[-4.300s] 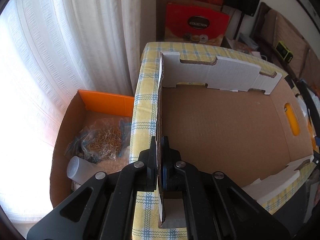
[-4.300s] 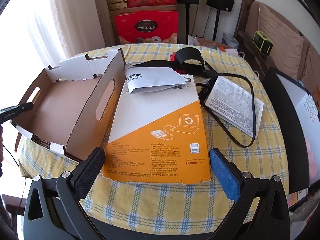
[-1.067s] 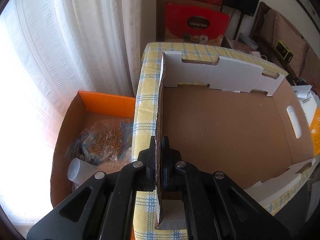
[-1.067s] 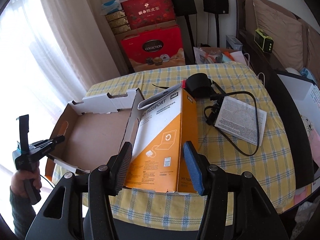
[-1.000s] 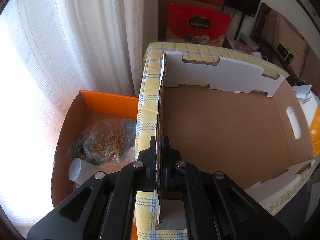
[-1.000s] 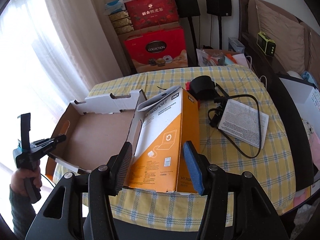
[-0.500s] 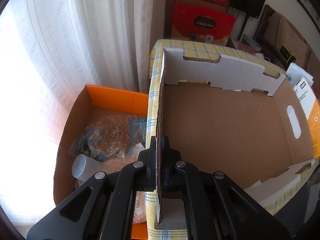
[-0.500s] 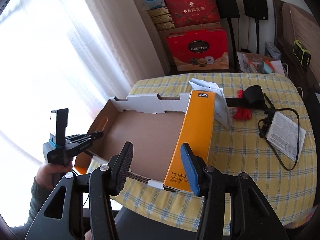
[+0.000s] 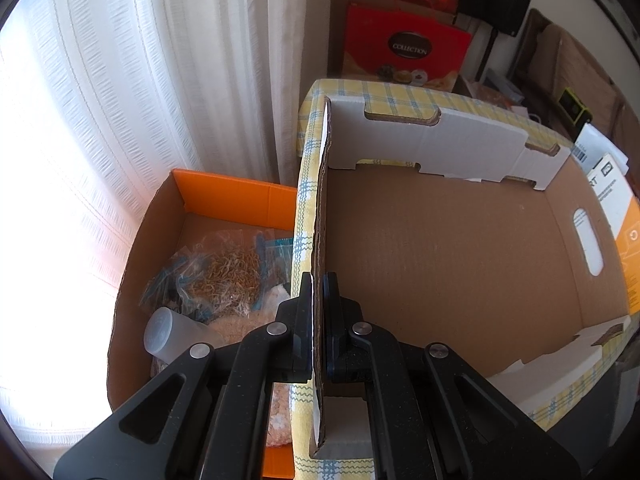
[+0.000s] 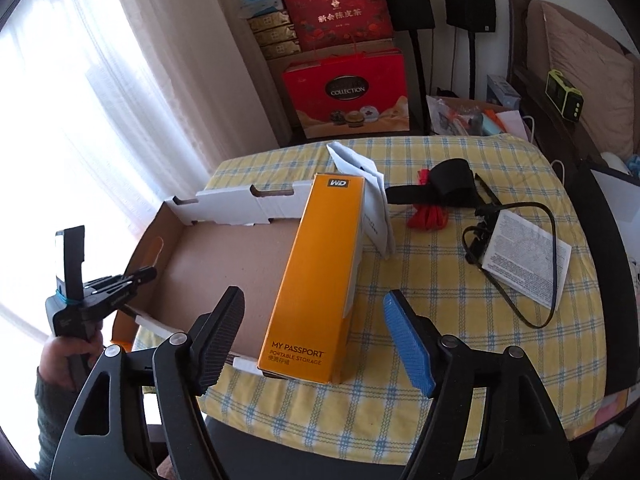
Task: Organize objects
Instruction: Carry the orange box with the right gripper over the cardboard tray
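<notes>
Letting go now is the risky part: your right gripper [image 10: 312, 340] is opening, its pads already clear of the orange box [image 10: 320, 280], which is standing on edge between them and leaning on the right-hand wall of the cardboard tray [image 10: 224, 256]. As I read it, the box is balancing on that wall and could be tipping either way, out onto the checked tablecloth [image 10: 440, 360] to the right of your jaws, or down into the tray to their left. A nudge from the blue pad [image 10: 406, 344] as you are pulling away would be enough to send it the wrong way.

Your left gripper [image 9: 318, 320] is clamped shut on the tray's left wall, one finger [image 9: 302, 312] outside and one inside, so you are bracing the tray; if that grip is slackening, the tray could be sliding under the box's weight.

You are holding both tools angled steeply downward, the right one above the near table edge, your left hand [image 10: 68, 352] low at the tray's far-left corner.
</notes>
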